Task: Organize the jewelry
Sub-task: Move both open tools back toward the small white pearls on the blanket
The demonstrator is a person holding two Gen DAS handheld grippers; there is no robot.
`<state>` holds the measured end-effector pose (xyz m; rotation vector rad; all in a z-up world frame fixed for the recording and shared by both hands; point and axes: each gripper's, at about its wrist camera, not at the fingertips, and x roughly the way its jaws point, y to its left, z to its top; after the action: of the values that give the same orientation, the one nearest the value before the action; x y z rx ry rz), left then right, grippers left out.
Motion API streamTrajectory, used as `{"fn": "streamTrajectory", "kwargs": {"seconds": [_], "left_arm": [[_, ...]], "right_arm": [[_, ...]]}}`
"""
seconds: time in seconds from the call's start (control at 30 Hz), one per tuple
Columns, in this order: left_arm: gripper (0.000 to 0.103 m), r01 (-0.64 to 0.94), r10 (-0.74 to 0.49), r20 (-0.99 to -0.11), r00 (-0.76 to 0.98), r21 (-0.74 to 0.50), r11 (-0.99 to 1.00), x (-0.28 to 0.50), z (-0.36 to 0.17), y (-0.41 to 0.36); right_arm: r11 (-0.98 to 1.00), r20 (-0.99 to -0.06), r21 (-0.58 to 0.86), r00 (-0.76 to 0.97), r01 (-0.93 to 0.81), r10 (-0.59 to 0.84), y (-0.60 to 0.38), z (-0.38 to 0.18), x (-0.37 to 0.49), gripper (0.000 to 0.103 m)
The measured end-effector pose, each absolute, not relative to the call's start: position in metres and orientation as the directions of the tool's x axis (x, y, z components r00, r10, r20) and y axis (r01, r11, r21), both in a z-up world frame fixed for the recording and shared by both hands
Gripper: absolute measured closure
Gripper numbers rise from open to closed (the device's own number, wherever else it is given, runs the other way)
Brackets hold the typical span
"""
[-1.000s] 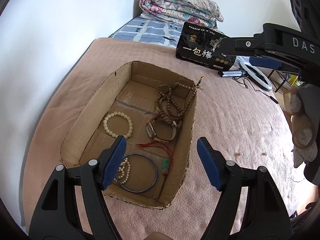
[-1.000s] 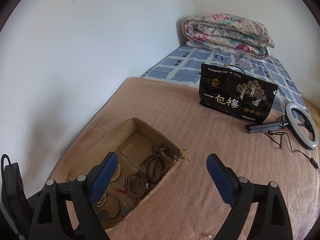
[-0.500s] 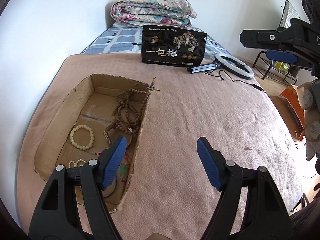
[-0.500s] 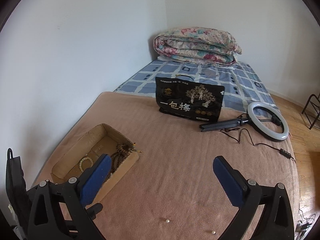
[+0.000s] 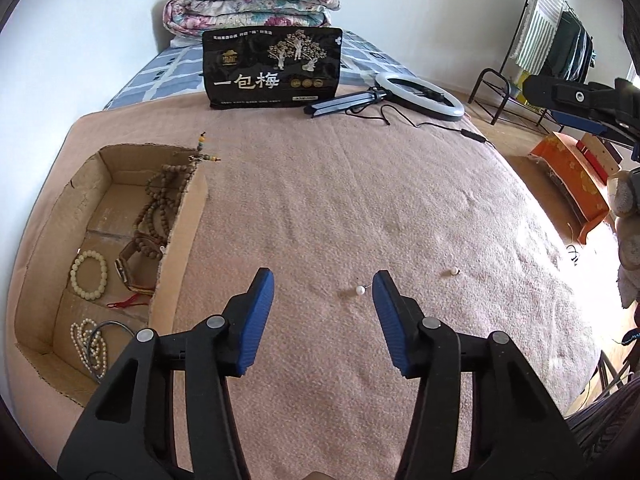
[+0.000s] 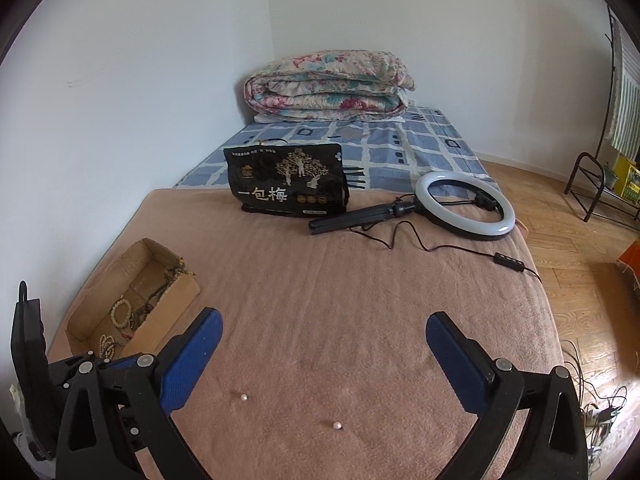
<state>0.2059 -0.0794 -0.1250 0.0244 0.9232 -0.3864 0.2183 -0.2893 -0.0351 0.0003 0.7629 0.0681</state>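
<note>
With both the left gripper [image 5: 323, 294] and right gripper [image 6: 322, 344] spread wide and empty, the two loose pearls [image 5: 360, 290] right of the cardboard box [image 5: 182, 220] could roll or sink into the blanket [image 5: 360, 200] if nudged.

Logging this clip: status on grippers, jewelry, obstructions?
Left gripper open, empty. Right gripper open, empty. Two pearls loose on blanket; rest in box. Path clear.
</note>
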Motion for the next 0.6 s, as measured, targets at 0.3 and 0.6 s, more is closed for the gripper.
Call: {"fn": "streamTrajectory", "kwargs": {"seconds": [0.3, 0.6], "left_arm": [[0.054, 0.376, -0.327, -0.802, 0.500, -0.139, 0.916, 0.204, -0.142, -0.102], [0.054, 0.387, -0.316, -0.818, 0.481, -0.126, 0.913, 0.205, -0.157, -0.116]], "right_arm": [[0.998, -0.709, 0.009, 0.704, -0.055, 0.045, -0.318, -0.067, 0.199, 0.000], [0.997, -0.736, -0.015, 0.676, -0.070, 0.036, -0.323, -0.103, 0.187, 0.002]]}}
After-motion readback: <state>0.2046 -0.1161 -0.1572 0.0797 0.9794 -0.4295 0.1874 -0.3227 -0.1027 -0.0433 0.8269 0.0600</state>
